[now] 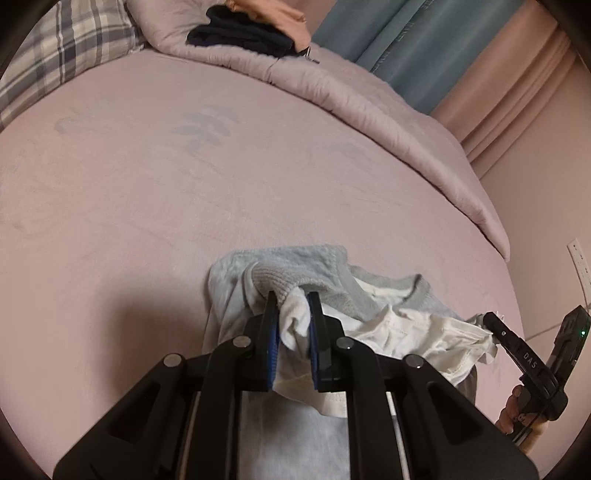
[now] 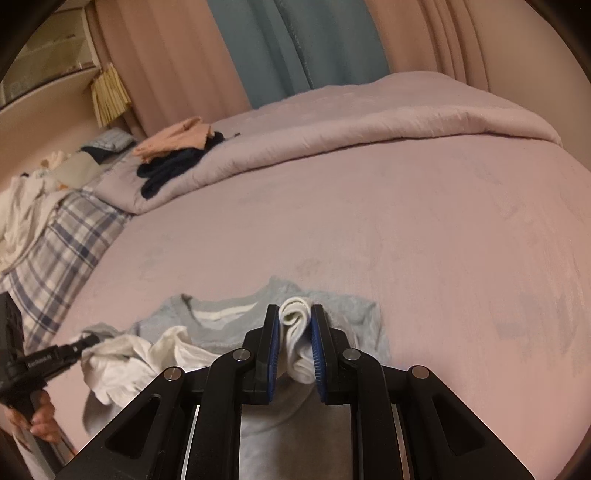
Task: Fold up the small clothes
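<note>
A small light-blue and white sweatshirt (image 1: 295, 267) lies bunched at the near edge of the pink bed (image 1: 184, 184). My left gripper (image 1: 292, 295) is shut on a fold of its white lining and grey cuff. The right gripper (image 1: 491, 325) shows at the right of the left wrist view, holding the garment's far end. In the right wrist view my right gripper (image 2: 294, 308) is shut on a white fold of the sweatshirt (image 2: 221, 317). The left gripper (image 2: 86, 341) shows at the left there, gripping the other end. The cloth stretches between both grippers.
A folded lilac quilt (image 1: 369, 110) lies along the far side of the bed. A dark garment (image 1: 240, 35) and a peach one (image 1: 269, 9) sit on it. A plaid pillow (image 1: 55, 55) is far left. Curtains (image 2: 277, 44) hang behind. A wall socket (image 1: 580, 258) is right.
</note>
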A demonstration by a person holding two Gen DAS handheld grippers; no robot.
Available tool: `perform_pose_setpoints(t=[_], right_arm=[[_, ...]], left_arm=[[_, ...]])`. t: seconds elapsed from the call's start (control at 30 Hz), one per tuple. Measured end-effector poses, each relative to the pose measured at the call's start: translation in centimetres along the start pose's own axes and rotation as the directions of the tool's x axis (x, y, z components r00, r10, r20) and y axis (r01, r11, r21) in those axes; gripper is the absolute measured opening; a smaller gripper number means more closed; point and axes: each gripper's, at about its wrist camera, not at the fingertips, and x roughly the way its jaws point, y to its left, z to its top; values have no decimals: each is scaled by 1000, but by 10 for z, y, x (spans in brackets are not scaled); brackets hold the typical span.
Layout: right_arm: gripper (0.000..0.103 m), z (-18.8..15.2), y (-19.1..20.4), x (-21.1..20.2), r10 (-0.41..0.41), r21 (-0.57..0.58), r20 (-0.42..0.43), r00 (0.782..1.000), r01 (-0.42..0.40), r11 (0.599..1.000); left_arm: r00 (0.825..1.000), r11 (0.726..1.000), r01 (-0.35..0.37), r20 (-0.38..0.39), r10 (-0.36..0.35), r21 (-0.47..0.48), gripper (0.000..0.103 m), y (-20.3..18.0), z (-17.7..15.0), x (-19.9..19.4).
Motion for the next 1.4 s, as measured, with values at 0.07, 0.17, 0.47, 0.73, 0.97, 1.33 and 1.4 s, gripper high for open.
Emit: perform_pose_setpoints(t=[0.07, 0.17, 0.47, 0.73, 0.97, 1.33, 1.4], right_arm=[[18, 4, 0, 12, -17, -9, -17, 1000, 17, 1000], [18, 9, -3, 29, -38, -18, -35, 999, 37, 999], [18, 20, -11, 61, -54, -10, -75, 996, 53, 999], [18, 26, -12, 88, -86, -33, -135, 987, 82, 996], [18, 26, -15, 107, -112, -35, -183, 977, 108, 994], [55, 36, -33, 68, -113, 5, -103, 988, 114, 993], [55, 37, -44, 51, -90, 44, -71, 993, 94, 995]], left_arm=[[1000, 1000, -21, -14, 21, 4, 13, 0, 5, 11], [999, 1000, -31, -30, 31, 5, 13, 1, 10, 23], [996, 998, -60, -68, 61, 8, 14, 4, 17, 49], [994, 999, -45, -101, 43, -17, 17, 11, 22, 56], [992, 999, -20, -122, 16, -35, 21, 12, 26, 58], [994, 996, -71, 79, 74, -46, 86, 13, 25, -23], [994, 997, -71, 75, 74, -38, 86, 16, 19, -31]])
